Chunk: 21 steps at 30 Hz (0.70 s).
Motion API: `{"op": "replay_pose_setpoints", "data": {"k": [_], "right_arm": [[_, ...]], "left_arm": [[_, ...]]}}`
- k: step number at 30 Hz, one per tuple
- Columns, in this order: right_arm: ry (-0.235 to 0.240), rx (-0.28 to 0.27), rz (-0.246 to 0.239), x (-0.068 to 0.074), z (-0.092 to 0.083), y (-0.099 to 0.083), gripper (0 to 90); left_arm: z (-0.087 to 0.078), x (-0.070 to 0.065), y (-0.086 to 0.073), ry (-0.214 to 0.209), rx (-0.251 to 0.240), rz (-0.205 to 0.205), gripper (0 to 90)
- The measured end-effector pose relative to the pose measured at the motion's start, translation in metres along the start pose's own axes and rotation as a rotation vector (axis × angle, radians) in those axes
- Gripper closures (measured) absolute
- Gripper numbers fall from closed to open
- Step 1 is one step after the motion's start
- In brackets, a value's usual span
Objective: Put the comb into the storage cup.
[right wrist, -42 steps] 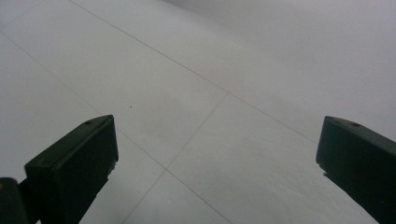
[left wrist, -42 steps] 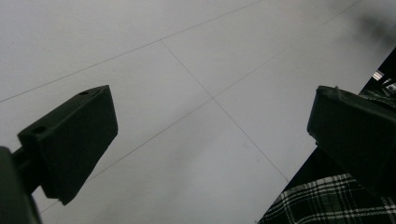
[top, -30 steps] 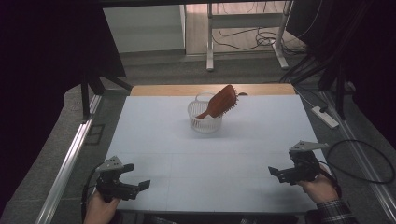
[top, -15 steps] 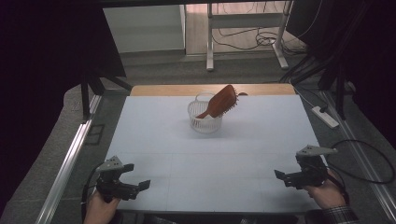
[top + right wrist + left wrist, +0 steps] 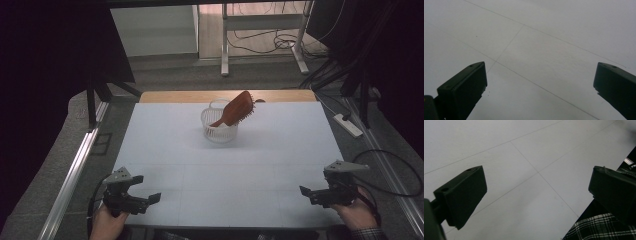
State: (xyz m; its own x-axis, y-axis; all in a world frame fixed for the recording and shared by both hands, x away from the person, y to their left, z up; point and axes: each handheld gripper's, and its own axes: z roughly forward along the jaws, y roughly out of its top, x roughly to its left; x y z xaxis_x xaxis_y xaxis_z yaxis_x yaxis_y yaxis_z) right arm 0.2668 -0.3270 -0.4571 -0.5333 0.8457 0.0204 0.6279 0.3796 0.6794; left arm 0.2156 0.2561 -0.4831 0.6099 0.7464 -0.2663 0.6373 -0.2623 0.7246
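Observation:
A reddish-brown hairbrush (image 5: pixel 236 109) leans upright in a small white basket (image 5: pixel 216 129) at the far middle of the pale table (image 5: pixel 230 165). My left gripper (image 5: pixel 145 200) rests at the near left corner, held by a hand, jaws wide apart with nothing between them. Near the right front edge my right gripper (image 5: pixel 311 192) is also open and empty. In the left gripper view the left gripper (image 5: pixel 536 192) looks down on bare table surface. The right gripper (image 5: pixel 539 85) likewise faces plain table in the right gripper view.
A wooden strip (image 5: pixel 175 96) edges the table's far side. A white power strip (image 5: pixel 346 124) lies on the floor to the right, with cables (image 5: pixel 395 165) nearby. A metal rail (image 5: pixel 75 175) runs along the left. A plaid sleeve (image 5: pixel 599 230) shows by the table edge.
My right gripper has drawn back toward the near right corner of the table. The left gripper, brush and basket have stayed in place.

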Motion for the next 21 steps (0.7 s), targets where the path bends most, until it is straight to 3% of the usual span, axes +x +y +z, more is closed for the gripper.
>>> {"op": "replay_pose_setpoints", "data": {"k": [21], "right_arm": [[-0.059,0.016,0.025,-0.002,-0.013,-0.010,0.0]], "left_arm": [[0.000,0.000,0.001,-0.002,-0.002,-0.001,1.6]]}}
